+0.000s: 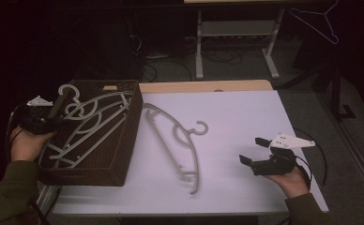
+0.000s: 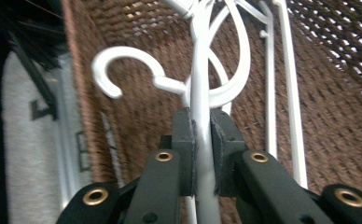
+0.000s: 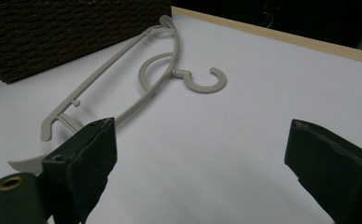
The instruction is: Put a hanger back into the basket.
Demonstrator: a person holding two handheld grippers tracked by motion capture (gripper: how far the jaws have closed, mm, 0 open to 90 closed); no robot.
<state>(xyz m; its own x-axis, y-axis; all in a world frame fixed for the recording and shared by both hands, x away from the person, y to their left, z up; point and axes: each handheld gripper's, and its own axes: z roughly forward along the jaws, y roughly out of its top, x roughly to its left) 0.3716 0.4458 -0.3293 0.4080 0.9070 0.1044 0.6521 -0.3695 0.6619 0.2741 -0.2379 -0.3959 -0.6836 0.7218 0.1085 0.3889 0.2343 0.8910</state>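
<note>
**Two hangers in play, one pinched in the basket**

Two pale plastic hangers matter here. The left gripper (image 2: 201,140) has its fingers (image 2: 184,149) pressed onto a thin white bar of the held hanger (image 2: 200,84), which lies inside the woven brown basket (image 1: 131,126) at the counter's left edge. The left gripper view shows this pinch plainly: the bar runs straight up between the two black pads, with a curved hook branching off to the left and looping arcs behind it, all against the basket's brown weave. From the high view that contact is hard to make out; there the left gripper (image 1: 53,117) sits over the basket's left rim, and several pale bars and curves are seen lying across the basket floor.

The right gripper (image 1: 255,150) hovers over the counter (image 1: 246,112) near its right edge, its fingers (image 3: 83,158) spread wide and holding nothing. Its own view looks between those fingers at the loose hanger (image 3: 137,84), which lies flat on the white surface just beside the basket's wall, hook pointing toward the far edge. The high view places this loose hanger (image 1: 175,140) around the middle of the counter, one end touching or nearly touching the basket's far right corner, the other reaching toward the near edge. It is greyish beige, slim, with a bowed shoulder, an inner arc and a small open hook.
</note>
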